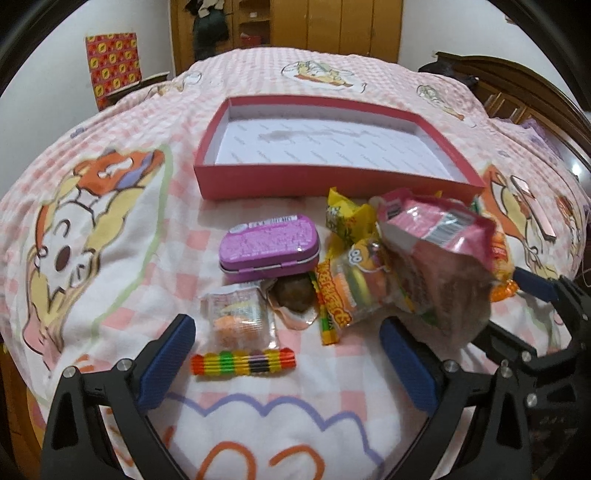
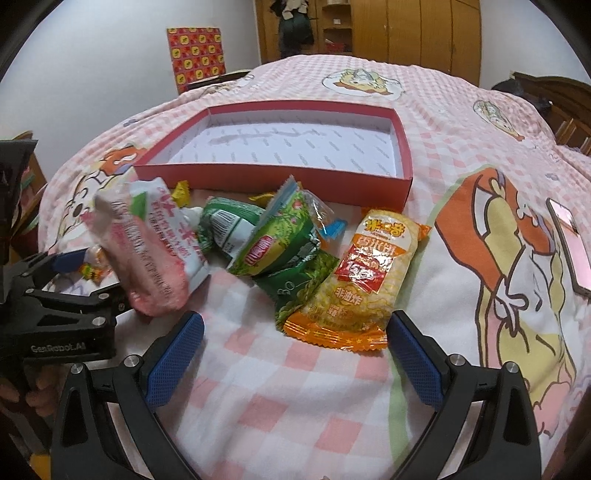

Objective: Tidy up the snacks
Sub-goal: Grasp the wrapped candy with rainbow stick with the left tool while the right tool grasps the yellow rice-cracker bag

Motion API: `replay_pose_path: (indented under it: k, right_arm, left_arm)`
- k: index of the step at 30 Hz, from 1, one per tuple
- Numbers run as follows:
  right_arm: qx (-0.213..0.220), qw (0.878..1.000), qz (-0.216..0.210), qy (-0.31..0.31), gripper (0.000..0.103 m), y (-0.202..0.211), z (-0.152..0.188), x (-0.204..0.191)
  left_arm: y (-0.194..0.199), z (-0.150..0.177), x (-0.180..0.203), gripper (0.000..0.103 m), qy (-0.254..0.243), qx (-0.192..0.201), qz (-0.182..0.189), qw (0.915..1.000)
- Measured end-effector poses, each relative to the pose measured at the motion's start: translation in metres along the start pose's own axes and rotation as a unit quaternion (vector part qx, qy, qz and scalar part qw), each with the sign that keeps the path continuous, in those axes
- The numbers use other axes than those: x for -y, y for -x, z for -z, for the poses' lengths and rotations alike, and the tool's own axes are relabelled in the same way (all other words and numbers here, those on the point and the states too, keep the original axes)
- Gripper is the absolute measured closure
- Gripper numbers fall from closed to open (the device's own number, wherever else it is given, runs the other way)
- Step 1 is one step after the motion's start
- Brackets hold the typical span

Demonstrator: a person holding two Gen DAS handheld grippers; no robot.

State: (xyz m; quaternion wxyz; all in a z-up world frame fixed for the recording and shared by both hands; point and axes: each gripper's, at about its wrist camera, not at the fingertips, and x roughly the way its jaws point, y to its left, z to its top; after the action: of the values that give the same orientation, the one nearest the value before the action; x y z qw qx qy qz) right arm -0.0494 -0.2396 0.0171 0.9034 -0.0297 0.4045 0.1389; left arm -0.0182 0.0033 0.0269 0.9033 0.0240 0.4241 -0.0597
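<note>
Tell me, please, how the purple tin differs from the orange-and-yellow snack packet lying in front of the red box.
The purple tin is a rigid, rounded, hinged case, shut; the orange-and-yellow packet is a soft sealed bag with crimped ends. The tin is plain purple with a small label; the packet bears large printed characters. The tin sits among small sweets, the packet beside green bags. Both lie on the bedspread, outside the red box.

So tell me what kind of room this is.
Most likely a bedroom in a home. The snacks and red box lie on a bed with a pink checked cartoon bedsheet, a dark wooden headboard stands at its side, and a wooden wardrobe lines the far wall.
</note>
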Motion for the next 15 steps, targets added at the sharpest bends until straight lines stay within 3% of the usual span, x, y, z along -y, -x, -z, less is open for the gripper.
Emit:
replay_pose_path:
  k: [9, 15]
  right_arm:
    - [0.012, 1.0, -0.015, 0.006, 0.002, 0.016, -0.004, 0.003]
    - [0.017, 1.0, -0.023, 0.011, 0.002, 0.025, -0.007, 0.006]
  left_arm:
    - [0.024, 0.001, -0.028, 0.001, 0.002, 0.017, 0.005, 0.9998]
    - [0.025, -0.003, -0.049, 0.008, 0.025, 0.02, -0.005, 0.9995]
